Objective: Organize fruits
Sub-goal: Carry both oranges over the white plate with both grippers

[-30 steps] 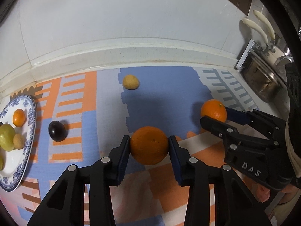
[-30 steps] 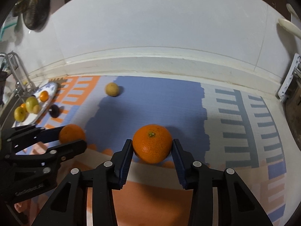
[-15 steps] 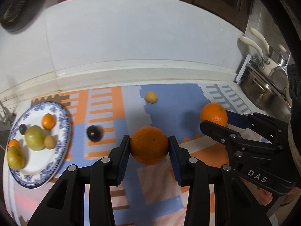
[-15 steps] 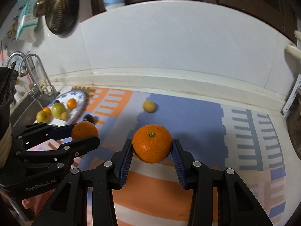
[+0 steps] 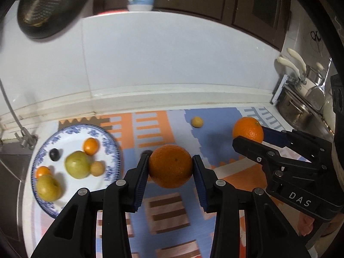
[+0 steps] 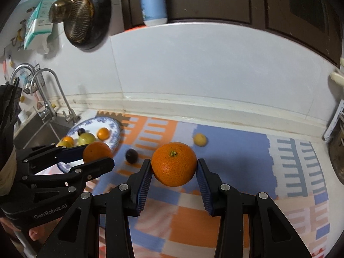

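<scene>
My left gripper (image 5: 171, 167) is shut on an orange (image 5: 170, 166) and holds it well above the patterned mat. My right gripper (image 6: 174, 165) is shut on a second orange (image 6: 173, 163), also lifted; it shows in the left wrist view (image 5: 248, 129) at the right. A blue-and-white plate (image 5: 111, 150) at the left holds several fruits: green pears, small oranges, a dark plum. A small yellow fruit (image 5: 197, 122) lies on the mat at the back. A dark plum (image 6: 131, 155) lies on the mat right of the plate, mostly hidden behind my left finger in the left wrist view.
A sink with taps (image 6: 46, 107) lies left of the plate. Pots and a utensil rack (image 5: 301, 99) stand at the right end of the counter. A white tiled wall (image 5: 172, 64) runs along the back, with a bottle (image 6: 153, 1) on the ledge above.
Both grippers have risen from the mat with their oranges held. The left one has also shifted toward the plate, which now shows in full.
</scene>
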`<control>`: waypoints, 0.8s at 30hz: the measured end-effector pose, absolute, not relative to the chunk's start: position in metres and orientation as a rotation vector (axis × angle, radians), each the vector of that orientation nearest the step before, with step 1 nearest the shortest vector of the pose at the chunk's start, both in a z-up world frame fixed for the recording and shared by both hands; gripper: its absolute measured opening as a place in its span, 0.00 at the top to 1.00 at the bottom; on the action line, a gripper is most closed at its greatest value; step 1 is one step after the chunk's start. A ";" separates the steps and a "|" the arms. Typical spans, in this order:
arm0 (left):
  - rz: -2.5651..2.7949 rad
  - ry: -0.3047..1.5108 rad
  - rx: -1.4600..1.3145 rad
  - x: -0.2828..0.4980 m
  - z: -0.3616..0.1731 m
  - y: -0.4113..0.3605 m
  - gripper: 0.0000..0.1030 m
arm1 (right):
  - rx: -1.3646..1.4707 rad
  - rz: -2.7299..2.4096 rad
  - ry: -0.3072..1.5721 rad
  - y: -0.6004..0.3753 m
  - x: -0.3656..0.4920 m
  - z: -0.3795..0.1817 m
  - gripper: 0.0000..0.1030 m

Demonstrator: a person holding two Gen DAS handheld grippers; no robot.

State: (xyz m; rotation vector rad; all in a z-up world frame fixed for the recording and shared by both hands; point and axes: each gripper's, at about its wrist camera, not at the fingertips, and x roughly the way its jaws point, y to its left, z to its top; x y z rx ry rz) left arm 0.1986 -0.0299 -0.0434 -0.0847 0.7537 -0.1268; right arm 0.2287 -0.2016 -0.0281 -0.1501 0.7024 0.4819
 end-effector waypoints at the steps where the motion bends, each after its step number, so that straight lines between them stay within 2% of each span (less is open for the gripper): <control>1: -0.125 0.750 -0.087 0.197 -0.041 -0.025 0.62 | -0.148 0.488 0.696 -0.196 0.227 -0.026 0.59; 24: -0.046 0.656 -0.102 0.155 -0.003 0.071 0.62 | -0.160 0.575 0.616 -0.102 0.190 0.006 0.59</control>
